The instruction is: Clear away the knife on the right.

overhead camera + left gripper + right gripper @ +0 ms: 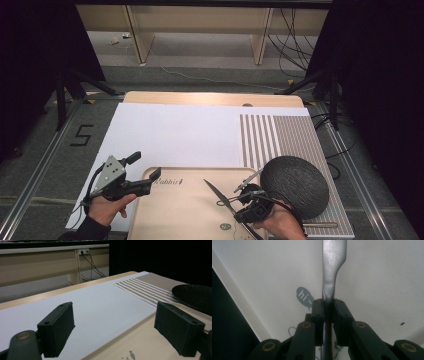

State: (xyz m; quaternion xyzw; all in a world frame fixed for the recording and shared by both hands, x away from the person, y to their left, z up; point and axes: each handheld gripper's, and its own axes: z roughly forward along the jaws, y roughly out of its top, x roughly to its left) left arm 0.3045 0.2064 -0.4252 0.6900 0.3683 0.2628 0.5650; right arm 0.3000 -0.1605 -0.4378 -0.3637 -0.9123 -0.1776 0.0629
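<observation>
Clamping a flat metal knife (333, 255) by its narrow neck, the right gripper (328, 305) is hiding the handle between its closed jaws, and the blade's tip is running out at 12 o'clock. Seen from above, the pointed blade is lying over the smooth beige tray (185, 210). At the tray's 9 o'clock corner the left gripper (146, 171) is hovering, jaws wide apart. A dark, ribbed round plate (295, 185) is sitting at 3 o'clock on the striped mat (292, 135).

One knife (216, 190), one tray (190, 210), one dark plate (295, 186), one striped mat (290, 140), two grippers
</observation>
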